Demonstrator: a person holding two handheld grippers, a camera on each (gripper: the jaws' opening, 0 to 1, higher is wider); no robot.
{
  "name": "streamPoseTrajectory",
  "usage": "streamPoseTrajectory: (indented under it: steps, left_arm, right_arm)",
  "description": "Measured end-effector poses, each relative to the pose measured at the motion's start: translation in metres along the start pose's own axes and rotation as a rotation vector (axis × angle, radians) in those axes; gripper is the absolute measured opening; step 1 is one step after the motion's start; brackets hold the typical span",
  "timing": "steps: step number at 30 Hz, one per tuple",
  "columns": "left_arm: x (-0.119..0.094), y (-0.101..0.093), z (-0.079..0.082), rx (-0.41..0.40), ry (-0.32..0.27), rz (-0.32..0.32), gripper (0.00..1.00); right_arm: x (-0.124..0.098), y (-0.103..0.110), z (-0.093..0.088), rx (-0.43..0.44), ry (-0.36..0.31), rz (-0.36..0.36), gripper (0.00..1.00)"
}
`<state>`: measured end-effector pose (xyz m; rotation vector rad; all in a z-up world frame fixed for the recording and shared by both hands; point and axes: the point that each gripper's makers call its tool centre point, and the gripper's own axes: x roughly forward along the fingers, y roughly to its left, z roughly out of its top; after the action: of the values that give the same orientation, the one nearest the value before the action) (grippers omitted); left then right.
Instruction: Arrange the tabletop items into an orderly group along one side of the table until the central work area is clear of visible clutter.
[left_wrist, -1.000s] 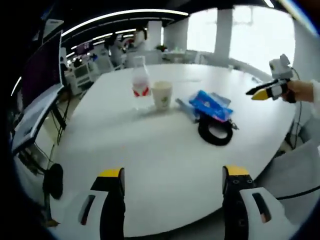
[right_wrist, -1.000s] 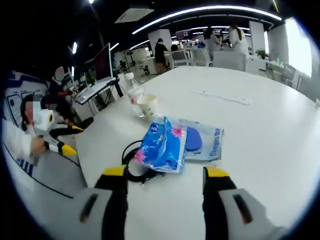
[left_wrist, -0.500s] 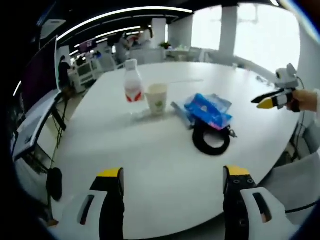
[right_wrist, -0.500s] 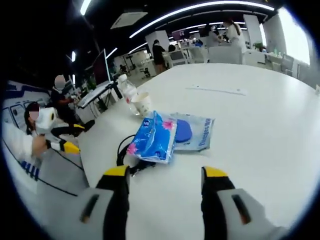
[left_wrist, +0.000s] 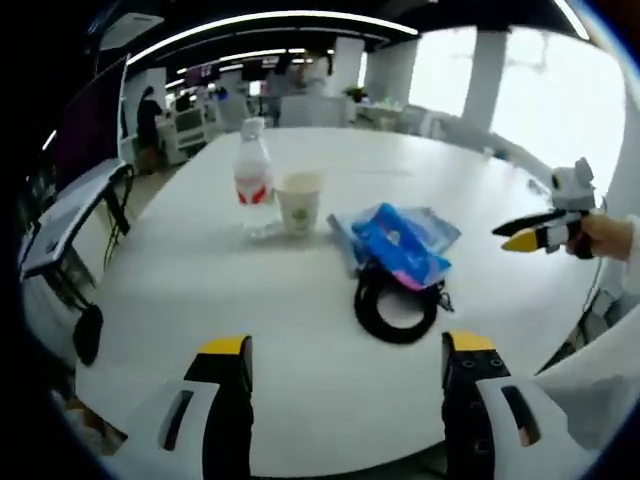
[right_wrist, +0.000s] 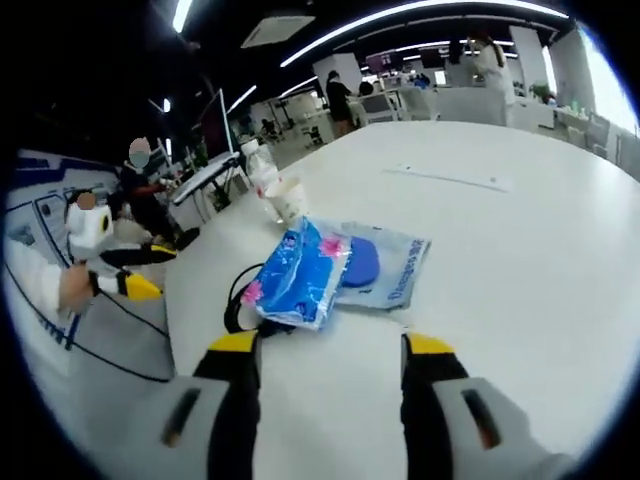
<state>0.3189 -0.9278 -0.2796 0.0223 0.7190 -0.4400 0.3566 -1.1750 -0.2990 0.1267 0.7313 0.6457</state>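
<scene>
Left gripper view, nearest: left gripper (left_wrist: 345, 375) low over the near edge of the round white table (left_wrist: 200, 290), yellow-tipped jaws spread wide, nothing between them. Just beyond, a coil of black cable (left_wrist: 395, 308) flat on the tabletop. Partly over the coil's far side, a blue tissue pack (left_wrist: 398, 245), itself lying on a pale clear-plastic pouch (left_wrist: 437, 222). Left of these and a little farther, a paper cup (left_wrist: 299, 203) upright, and touching or just beside it a plastic water bottle (left_wrist: 253, 180) with a red label, also upright. Off to the right past the table's edge, the right gripper (left_wrist: 522, 236) in a hand, jaws too small to read there. Far behind, office desks and bright windows.

Right gripper view, nearest: right gripper (right_wrist: 332, 365) above the tabletop (right_wrist: 520, 260), jaws parted and empty. Just ahead, the tissue pack (right_wrist: 295, 275) atop the black coil (right_wrist: 238, 308), overlapping the pouch (right_wrist: 395, 262) with a dark blue round thing inside. Farther, the cup (right_wrist: 291, 200) and the bottle (right_wrist: 264, 172) close together near the table's left edge. At far left, off the table, the left gripper (right_wrist: 135, 285) in a hand. All items grouped in a loose cluster, well apart from the bare right half of the table.
</scene>
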Motion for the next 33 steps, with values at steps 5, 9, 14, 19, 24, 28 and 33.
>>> streamPoseTrajectory:
  steps: [5, 9, 14, 19, 24, 28, 33]
  left_arm:
    - [0.010, -0.022, 0.001, -0.058, -0.012, 0.005, 0.72]
    - [0.015, -0.033, 0.002, -0.153, -0.025, 0.013, 0.70]
    - [0.023, -0.036, -0.003, -0.322, -0.040, 0.032, 0.67]
    - [0.032, -0.049, -0.005, -0.353, -0.030, 0.033, 0.65]
    - [0.042, -0.063, 0.001, -0.435, -0.043, 0.017, 0.63]
    - [0.053, -0.070, 0.006, -0.467, -0.061, 0.008, 0.60]
    - [0.063, -0.077, 0.011, -0.552, -0.079, 0.008, 0.59]
  right_arm:
    - [0.009, -0.007, 0.010, -0.042, 0.012, 0.048, 0.52]
    - [0.018, -0.011, 0.015, -0.082, 0.028, 0.080, 0.51]
    - [0.032, -0.010, 0.021, -0.125, 0.046, 0.125, 0.51]
    - [0.052, -0.013, 0.035, -0.180, 0.058, 0.161, 0.50]
    - [0.068, -0.010, 0.049, -0.229, 0.051, 0.200, 0.49]
    - [0.083, -0.015, 0.062, -0.292, 0.048, 0.215, 0.49]
    - [0.098, -0.016, 0.075, -0.341, 0.041, 0.238, 0.49]
